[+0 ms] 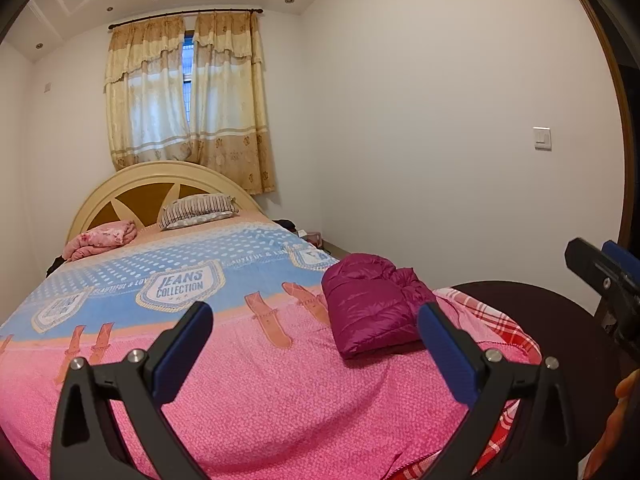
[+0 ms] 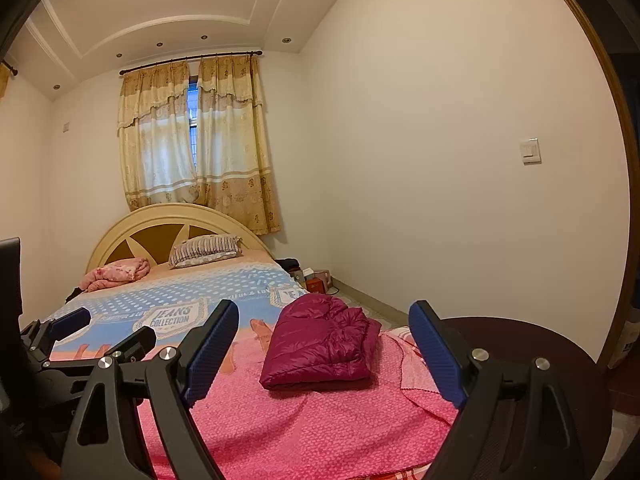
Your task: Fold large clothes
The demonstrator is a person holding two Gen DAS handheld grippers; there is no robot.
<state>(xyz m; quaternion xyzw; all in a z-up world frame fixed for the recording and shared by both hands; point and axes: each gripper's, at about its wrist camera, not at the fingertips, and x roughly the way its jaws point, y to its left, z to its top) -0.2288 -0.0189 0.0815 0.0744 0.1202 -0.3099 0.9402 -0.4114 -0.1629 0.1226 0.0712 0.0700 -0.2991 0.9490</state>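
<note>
Through the left wrist view, my left claw (image 1: 316, 332) stood with its jaws spread wide and nothing between them, low in the frame over the pink foot of the bed (image 1: 248, 392). The magenta puffer jacket (image 1: 370, 304) lay right of center, already bundled into a thick folded block on the bedspread, beyond the blue pad of my right-hand finger and apart from it. Its long axis ran from the upper left toward the lower right of the frame, with the neat folded edge nearest me. A red checked cloth (image 1: 496, 320) showed just behind it at the right, draped toward a dark round side table (image 1: 532, 312). At the far right edge I could see part of my right claw (image 1: 608, 276), too cropped there to judge.

Through the right wrist view, my right claw (image 2: 324, 340) was likewise wide open and empty. Here the jacket (image 2: 320, 344) sat almost dead center, framed between the two blue pads but farther up the bed, not touched. My left claw (image 2: 104, 328) appeared at the lower left, well apart from the garment.

I judged the right claw the nearer and better lined up: the jacket lay straight ahead of it, whereas from the left claw it lay off to the right.
</note>
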